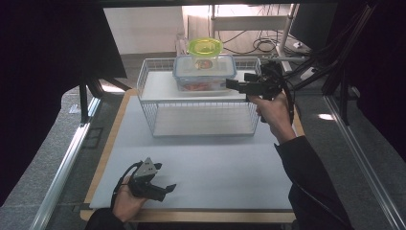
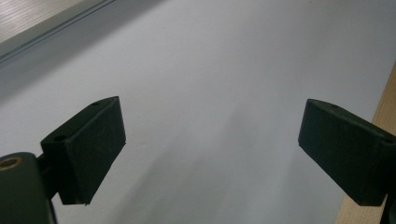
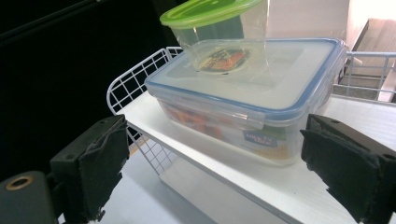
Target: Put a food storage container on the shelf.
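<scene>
A clear rectangular food box with a blue-rimmed lid (image 1: 205, 73) (image 3: 243, 98) rests on the top shelf of a white wire rack (image 1: 148, 76) (image 3: 135, 77). A round clear tub with a green lid (image 1: 205, 49) (image 3: 219, 28) stands on that box. My right gripper (image 1: 238, 82) (image 3: 212, 175) is open, level with the box at its right end, jaws wide apart and not touching it. My left gripper (image 1: 165, 188) (image 2: 210, 149) is open low over the white table mat near the front left, with nothing between its jaws.
The white mat (image 1: 201, 167) covers a wooden-edged table (image 1: 191, 216) (image 2: 373, 116). The rack's lower shelf (image 1: 201, 120) holds nothing. Cables and a metal frame (image 1: 306, 62) sit behind the rack at right. Dark curtains flank both sides.
</scene>
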